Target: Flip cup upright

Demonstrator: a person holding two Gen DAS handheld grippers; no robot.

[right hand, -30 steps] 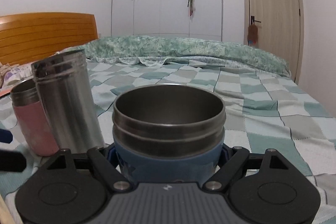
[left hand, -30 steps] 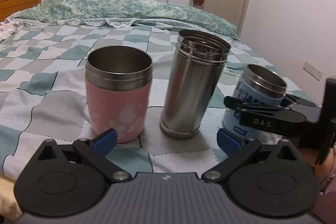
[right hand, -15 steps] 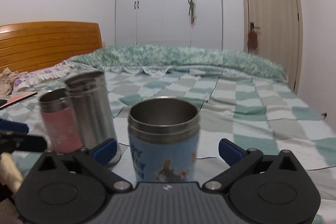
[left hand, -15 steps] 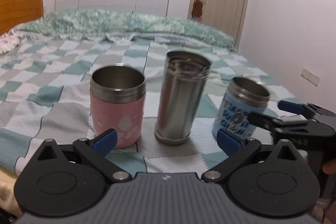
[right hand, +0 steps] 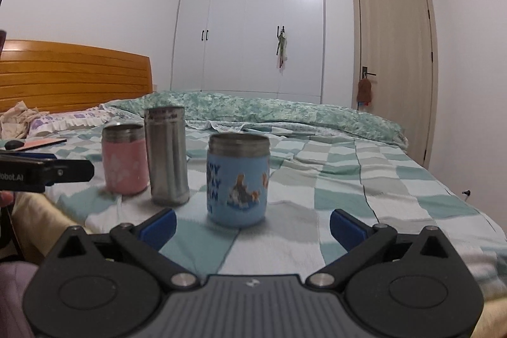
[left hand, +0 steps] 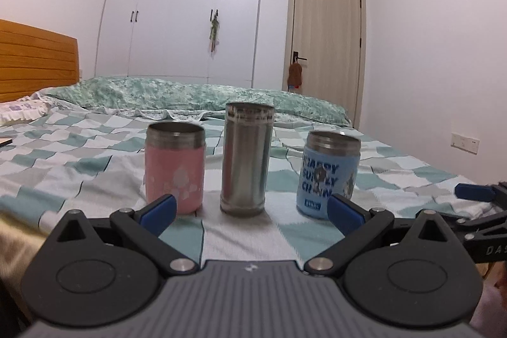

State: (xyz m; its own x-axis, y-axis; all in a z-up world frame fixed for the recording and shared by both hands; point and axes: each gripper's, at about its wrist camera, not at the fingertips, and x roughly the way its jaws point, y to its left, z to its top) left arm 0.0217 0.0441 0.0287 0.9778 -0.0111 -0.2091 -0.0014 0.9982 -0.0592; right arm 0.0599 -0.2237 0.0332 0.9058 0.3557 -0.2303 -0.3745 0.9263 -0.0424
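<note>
Three cups stand upright in a row on the checked bedspread. The pink cup is on the left, the tall steel cup in the middle, the blue printed cup on the right. The right wrist view shows the pink cup, steel cup and blue cup too. My left gripper is open and empty, just short of the cups. My right gripper is open and empty, just short of the blue cup. Each gripper shows at the edge of the other's view.
The bed has a folded green quilt at the far side and a wooden headboard at the left. A flat object lies near the pillows. White wardrobe and a door stand behind.
My right gripper has let go of the blue cup and drawn back from it. My left gripper has also pulled back and lowered. All three cups stay standing.
</note>
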